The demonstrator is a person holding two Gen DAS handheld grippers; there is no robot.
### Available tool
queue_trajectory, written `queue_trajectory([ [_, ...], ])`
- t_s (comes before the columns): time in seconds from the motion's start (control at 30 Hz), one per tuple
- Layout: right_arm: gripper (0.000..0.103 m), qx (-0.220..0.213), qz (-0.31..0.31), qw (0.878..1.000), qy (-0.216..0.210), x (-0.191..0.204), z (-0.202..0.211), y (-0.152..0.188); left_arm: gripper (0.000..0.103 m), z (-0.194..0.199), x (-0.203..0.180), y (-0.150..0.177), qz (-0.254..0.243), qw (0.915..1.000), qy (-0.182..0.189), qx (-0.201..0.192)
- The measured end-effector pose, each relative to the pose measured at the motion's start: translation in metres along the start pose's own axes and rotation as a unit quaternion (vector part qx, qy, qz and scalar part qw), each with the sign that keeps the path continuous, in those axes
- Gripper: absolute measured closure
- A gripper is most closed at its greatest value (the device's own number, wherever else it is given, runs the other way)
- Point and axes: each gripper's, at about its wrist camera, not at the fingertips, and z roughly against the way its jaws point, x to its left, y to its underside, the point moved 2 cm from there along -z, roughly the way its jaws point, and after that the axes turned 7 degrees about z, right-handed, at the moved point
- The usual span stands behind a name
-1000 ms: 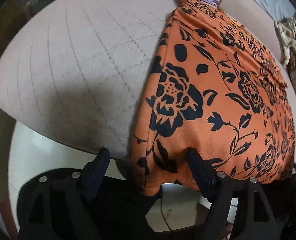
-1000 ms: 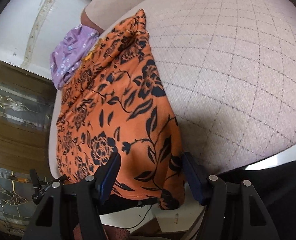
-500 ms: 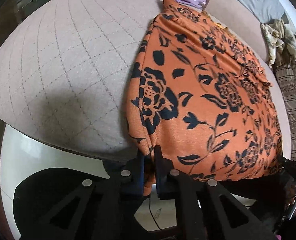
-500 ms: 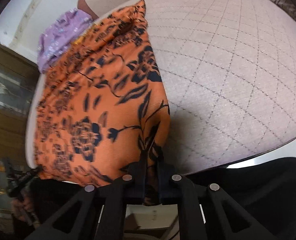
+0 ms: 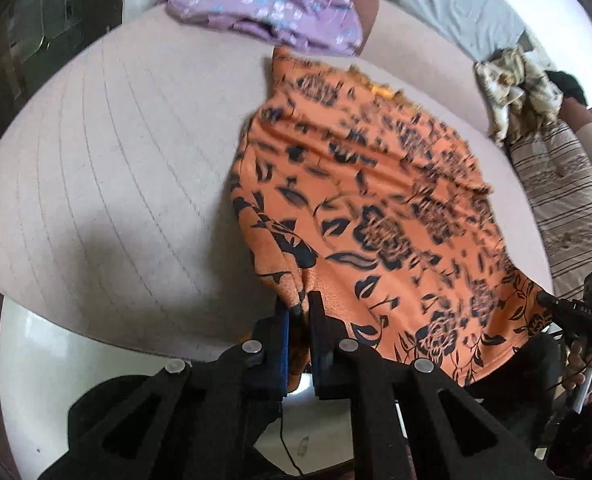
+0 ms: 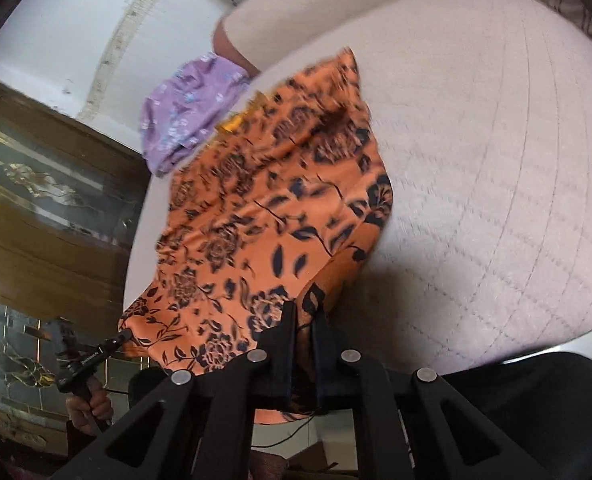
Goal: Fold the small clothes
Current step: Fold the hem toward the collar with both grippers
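Orange black-flowered garment (image 5: 376,208); purple floral cloth (image 5: 263,12); beige quilted cushion (image 5: 107,168)

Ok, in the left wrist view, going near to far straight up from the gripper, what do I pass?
left gripper → orange floral garment → purple floral garment

- A wide cushioned seat (image 5: 107,184) covered in pale beige quilted fabric with a stitched diamond pattern carries the clothes; its rounded front edge stands above a white floor (image 5: 55,356).
- An orange garment with black flowers (image 5: 376,216) lies on the seat, spread lengthwise from near the back down to the front edge, where its near end is lifted off the surface.
- A purple floral garment (image 5: 263,8) lies bunched at the back of the seat, just beyond the orange one's far end.
- A crumpled cream patterned cloth (image 5: 512,84) lies at the far edge, well apart from the purple one.
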Motion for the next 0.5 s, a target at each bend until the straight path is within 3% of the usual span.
queue_trajectory([
  [0.2, 0.095, 0.043, -0.012, 0.999, 0.024, -0.019, -0.030, 0.013, 0.092, -0.037, 0.014, 0.012, 0.018, 0.9986, -0.039, 0.032],
  [0.27, 0.092, 0.049, -0.001, 0.998, 0.049, -0.020, -0.031, 0.015, 0.077, -0.042, 0.016, 0.012, 0.019, 0.9982, -0.042, 0.039],
  [0.33, 0.092, 0.057, 0.004, 0.997, 0.059, -0.021, -0.033, 0.014, 0.041, -0.043, 0.017, 0.012, 0.020, 0.9973, -0.057, 0.041],
  [0.4, 0.089, 0.064, 0.000, 0.996, 0.067, -0.025, -0.036, 0.014, 0.038, -0.046, 0.021, 0.013, 0.025, 0.9967, -0.066, 0.040],
  [0.43, 0.078, 0.067, -0.003, 0.995, 0.069, -0.027, -0.038, 0.014, 0.038, -0.049, 0.023, 0.013, 0.029, 0.9966, -0.062, 0.046],
  [0.5, 0.045, 0.073, -0.012, 0.995, 0.070, -0.030, -0.044, 0.017, 0.038, -0.053, 0.028, 0.016, 0.039, 0.9963, -0.053, 0.055],
])
